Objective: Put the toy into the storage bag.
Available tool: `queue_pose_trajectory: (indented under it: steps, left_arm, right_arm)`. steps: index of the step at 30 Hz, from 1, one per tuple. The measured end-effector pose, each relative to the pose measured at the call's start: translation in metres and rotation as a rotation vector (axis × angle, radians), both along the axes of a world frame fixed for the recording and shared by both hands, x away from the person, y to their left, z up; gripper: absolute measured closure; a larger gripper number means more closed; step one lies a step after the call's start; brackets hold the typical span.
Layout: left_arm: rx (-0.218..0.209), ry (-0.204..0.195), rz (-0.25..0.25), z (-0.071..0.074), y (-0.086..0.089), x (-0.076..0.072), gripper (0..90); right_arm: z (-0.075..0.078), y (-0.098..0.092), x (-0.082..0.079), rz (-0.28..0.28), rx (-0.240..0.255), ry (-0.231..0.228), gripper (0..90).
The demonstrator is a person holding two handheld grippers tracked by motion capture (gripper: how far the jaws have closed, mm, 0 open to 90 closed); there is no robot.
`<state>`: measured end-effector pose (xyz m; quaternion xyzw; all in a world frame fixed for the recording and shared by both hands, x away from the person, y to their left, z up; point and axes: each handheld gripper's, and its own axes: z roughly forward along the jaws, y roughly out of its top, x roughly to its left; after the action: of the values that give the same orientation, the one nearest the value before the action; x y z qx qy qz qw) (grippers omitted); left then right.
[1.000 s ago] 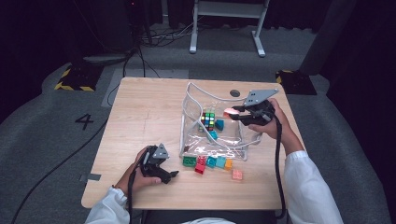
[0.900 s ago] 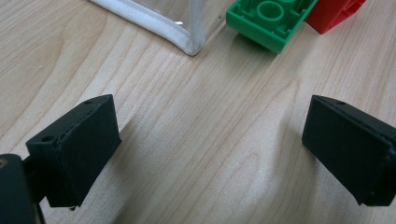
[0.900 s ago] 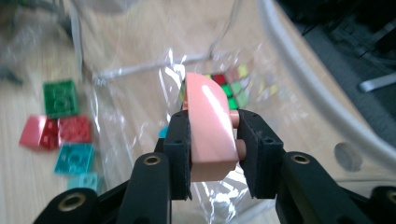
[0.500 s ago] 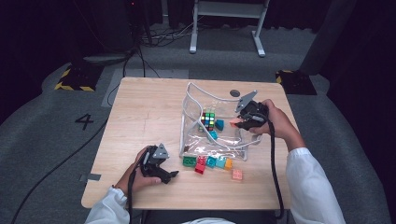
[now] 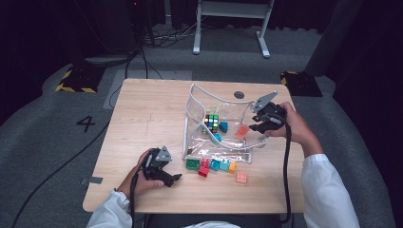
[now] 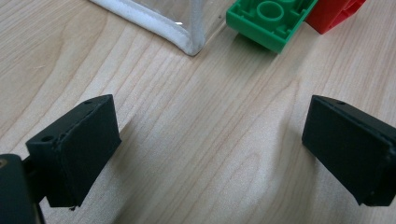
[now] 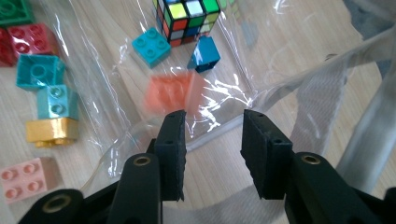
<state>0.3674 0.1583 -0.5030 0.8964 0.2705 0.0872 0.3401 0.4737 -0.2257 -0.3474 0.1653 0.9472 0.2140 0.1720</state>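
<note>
My right gripper hangs right of centre in the high view, over the clear plastic pouch at its right-hand edge. Its jaws have just been opening, and in the right gripper view they stand apart with nothing between them. The orange block sits blurred just beyond the tips, at the middle of that view, inside the pouch and free of the pads. Further up the same view lie a teal block, a blue block and the puzzle cube, all in the pouch.

My left gripper rests low and left of centre in the high view, on the wooden table. In the left gripper view its jaws are spread wide over bare wood, holding nothing. Ahead of them, at the top of that view, are the pouch's white-trimmed corner, a green block and a red block just beside it.

A row of loose blocks lies below the pouch in the high view, with a pink block lowest.
</note>
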Motion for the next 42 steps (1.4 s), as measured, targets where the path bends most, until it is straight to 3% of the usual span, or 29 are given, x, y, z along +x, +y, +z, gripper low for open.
queue_pose_trajectory:
  steps: [7,12,17,21,24,31,35,42]
  left_arm:
    - [-0.002,0.003,-0.001,0.0,0.0,0.0,4.1]
    - [-0.001,0.003,-0.001,0.0,0.0,0.0,4.1]
    - [-0.001,0.003,-0.001,0.0,0.0,0.0,4.1]
    - [0.0,0.0,0.0,0.0,0.0,0.0,4.1]
    - [-0.001,0.003,-0.001,0.0,0.0,0.0,4.1]
    - [-0.001,0.002,-0.001,0.0,0.0,0.0,4.1]
    - [0.0,0.001,0.0,0.0,0.0,0.0,4.1]
    - [-0.001,0.003,-0.001,0.0,0.0,0.0,4.1]
  right_arm:
    - [0.008,-0.013,-0.01,-0.001,0.112,-0.029,56.1]
    - [0.013,-0.025,-0.021,-0.028,0.228,-0.051,48.2]
    - [0.022,-0.037,-0.032,-0.038,0.324,-0.121,38.0]
    - [0.028,-0.05,-0.043,-0.075,0.381,-0.178,35.9]
    - [0.03,-0.06,-0.052,-0.096,0.435,-0.196,35.2]
    - [0.025,-0.085,-0.069,-0.151,0.463,-0.241,34.6]
    - [0.019,-0.101,-0.078,-0.173,0.495,-0.244,33.9]
    - [-0.012,-0.112,-0.091,-0.197,0.488,-0.225,33.3]
